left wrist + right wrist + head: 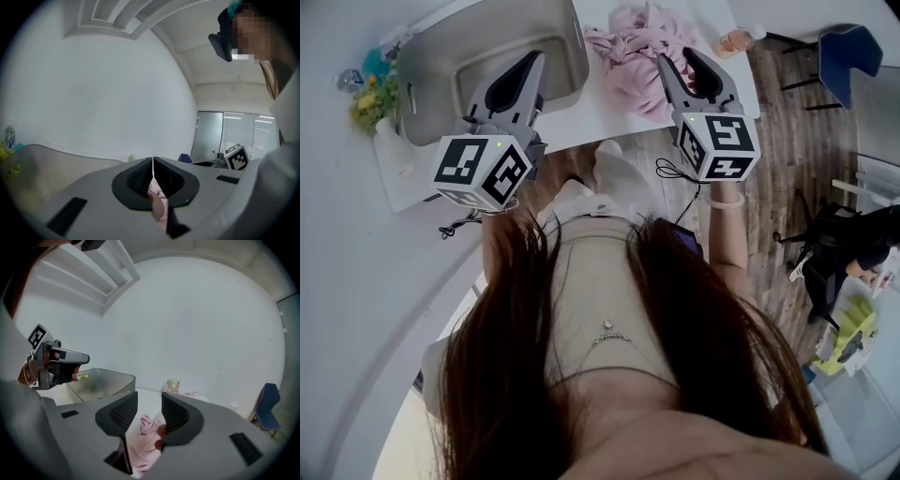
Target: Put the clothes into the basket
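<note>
Basket (441,56): on table (574,117), clothes (637,56) heaped beside, outside it | left gripper (534,61): jaws together | right gripper (678,56): jaws apart, gripping nothing, over clothes

L tongs (534,62) at basket (431,66) | R tongs (677,58) by pink clothes (628,47), maybe touching

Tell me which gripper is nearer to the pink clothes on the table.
Right. The right gripper hangs at the near right edge of the pink clothes; the left gripper is off to their left, at the basket.
</note>
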Tool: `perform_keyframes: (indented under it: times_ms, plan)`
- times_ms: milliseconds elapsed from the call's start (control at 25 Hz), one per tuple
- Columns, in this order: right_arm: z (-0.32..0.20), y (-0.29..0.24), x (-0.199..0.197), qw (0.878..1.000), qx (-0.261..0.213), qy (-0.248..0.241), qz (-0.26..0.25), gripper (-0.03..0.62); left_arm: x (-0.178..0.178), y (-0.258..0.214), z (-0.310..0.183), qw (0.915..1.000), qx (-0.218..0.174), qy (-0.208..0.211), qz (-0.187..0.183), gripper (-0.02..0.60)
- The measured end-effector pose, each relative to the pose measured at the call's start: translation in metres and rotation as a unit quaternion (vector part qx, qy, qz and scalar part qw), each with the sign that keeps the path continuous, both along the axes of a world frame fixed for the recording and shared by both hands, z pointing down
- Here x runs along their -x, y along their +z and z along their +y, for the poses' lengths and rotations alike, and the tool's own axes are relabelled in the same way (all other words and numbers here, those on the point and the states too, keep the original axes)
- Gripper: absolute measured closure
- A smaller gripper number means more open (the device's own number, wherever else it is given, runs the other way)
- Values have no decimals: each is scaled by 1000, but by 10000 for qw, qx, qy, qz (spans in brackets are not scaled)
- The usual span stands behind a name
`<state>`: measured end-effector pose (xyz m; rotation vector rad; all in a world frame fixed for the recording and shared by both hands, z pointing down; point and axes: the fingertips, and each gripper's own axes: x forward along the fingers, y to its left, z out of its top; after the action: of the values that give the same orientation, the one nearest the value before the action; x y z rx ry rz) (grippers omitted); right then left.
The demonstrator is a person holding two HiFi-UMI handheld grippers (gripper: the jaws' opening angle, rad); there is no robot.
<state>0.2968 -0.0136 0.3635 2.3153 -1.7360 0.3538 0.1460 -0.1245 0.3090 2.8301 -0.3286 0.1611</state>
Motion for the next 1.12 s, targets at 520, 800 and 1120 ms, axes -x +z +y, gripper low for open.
perform_keyframes:
  times_ms: [520,800,1120]
  plan:
    - [-6,64,-58,9966,665,-228,-431,340,-28,9,-4,9989,43,-394,-255,572]
    - [-14,114,-75,9885,1258,-491,-677,276,-32,15,-12,9966,115,-724,-377,572]
    - [-22,167,-77,9730,1939,-833,-933,226,-30,27,-20,9922,187,-1093,-561,572]
